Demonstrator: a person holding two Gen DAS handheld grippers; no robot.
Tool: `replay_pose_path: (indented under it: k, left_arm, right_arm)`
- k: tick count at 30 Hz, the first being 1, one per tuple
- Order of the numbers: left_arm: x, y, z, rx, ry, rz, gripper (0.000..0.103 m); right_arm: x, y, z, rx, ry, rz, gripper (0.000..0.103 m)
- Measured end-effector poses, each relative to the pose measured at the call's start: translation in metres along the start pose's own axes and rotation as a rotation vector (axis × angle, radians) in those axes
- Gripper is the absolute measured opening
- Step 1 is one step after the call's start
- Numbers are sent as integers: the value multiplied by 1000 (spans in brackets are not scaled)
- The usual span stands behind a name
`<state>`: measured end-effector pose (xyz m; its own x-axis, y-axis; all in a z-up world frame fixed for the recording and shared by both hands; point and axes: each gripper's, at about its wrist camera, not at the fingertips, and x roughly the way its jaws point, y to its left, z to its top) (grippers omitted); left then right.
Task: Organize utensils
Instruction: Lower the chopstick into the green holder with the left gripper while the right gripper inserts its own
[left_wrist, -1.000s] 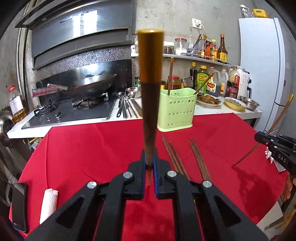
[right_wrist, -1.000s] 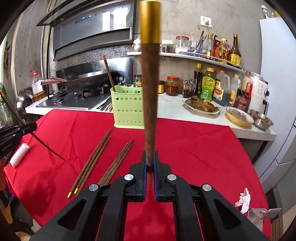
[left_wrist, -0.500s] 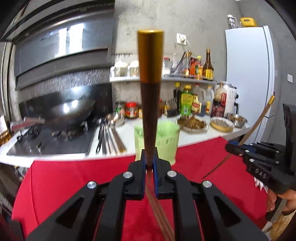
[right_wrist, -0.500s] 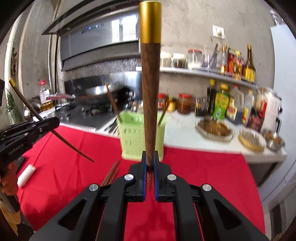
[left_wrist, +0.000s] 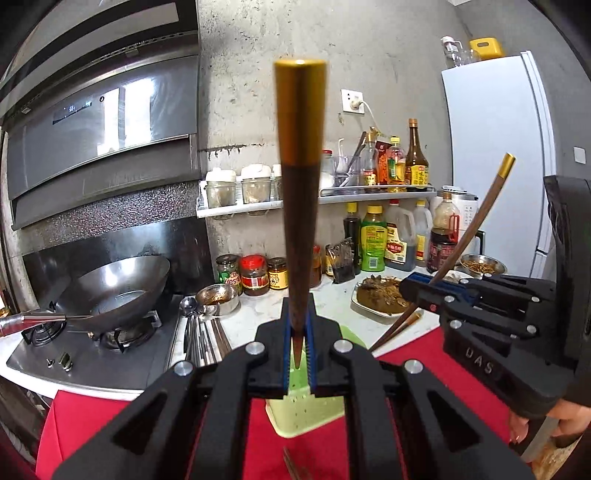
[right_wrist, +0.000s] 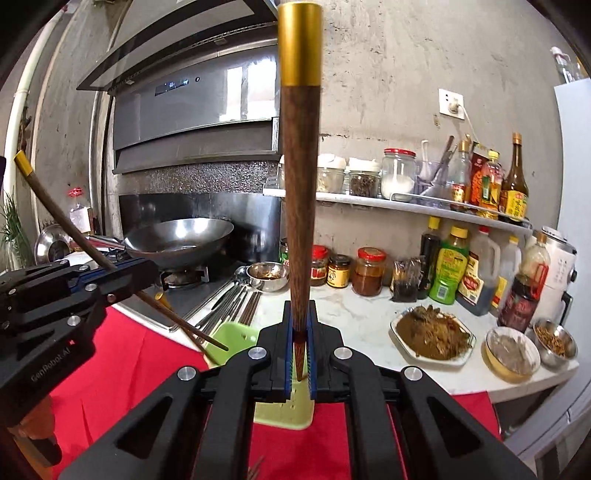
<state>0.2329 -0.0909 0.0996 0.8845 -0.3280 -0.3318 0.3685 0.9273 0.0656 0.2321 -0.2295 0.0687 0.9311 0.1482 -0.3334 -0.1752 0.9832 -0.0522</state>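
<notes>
In the left wrist view my left gripper (left_wrist: 298, 343) is shut on the thin end of a brown chopstick (left_wrist: 300, 221) with a gold cap, which points up and away. Just below its fingers stands the light green perforated holder (left_wrist: 306, 417). At the right, my right gripper (left_wrist: 412, 287) grips a second gold-capped chopstick (left_wrist: 476, 225) that slants up to the right. In the right wrist view the right gripper (right_wrist: 298, 343) is shut on its chopstick (right_wrist: 300, 184), with the green holder (right_wrist: 236, 338) under it. The left gripper (right_wrist: 146, 269) comes in from the left with its slanted chopstick (right_wrist: 62, 229).
The holder stands on a red tablecloth (left_wrist: 454, 373) against a white counter (right_wrist: 362, 317). On the counter are a wok (left_wrist: 114, 288) on a stove, metal utensils (right_wrist: 229, 299), jars, sauce bottles and a plate of food (right_wrist: 432, 336). More chopsticks (left_wrist: 291, 465) lie near me. A fridge (left_wrist: 491, 158) is at the right.
Both grippers have risen and moved forward toward the green holder and closer to each other. The holder now sits right under the fingers. Each grip on its chopstick is unchanged.
</notes>
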Motion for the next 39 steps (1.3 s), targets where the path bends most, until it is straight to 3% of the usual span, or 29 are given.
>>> replay_pose_path:
  k: [5,11,19,25,30,35,38,39]
  left_arm:
    - [29,4,-12,-12,64,-3,6]
    - [30,2,-13,26,35,9,6]
    - [26,-9,10,7,39,-74,6]
    - [50,-27,-6,52,120,-17,7]
    - [77,-13,-20,45,204,41,7]
    - [89,-5,-28,39,233,58,7]
    - [88,-2,-29,31,223,51,7]
    - [87,-1,-28,28,220,49,13]
  right_arm:
    - [32,3,-4,-3,51,16,7]
    - [54,3,-22,-19,111,-1,7]
    - [50,-1,-23,-23,102,-20,7]
    - [52,-3,-26,-19,114,-6,7]
    - [60,1,-30,-39,142,2,7]
    - [65,-2,-32,-28,159,1,9]
    - [66,-6,-31,-10,161,-3,21]
    - [65,-7,-31,-5,157,-6,35]
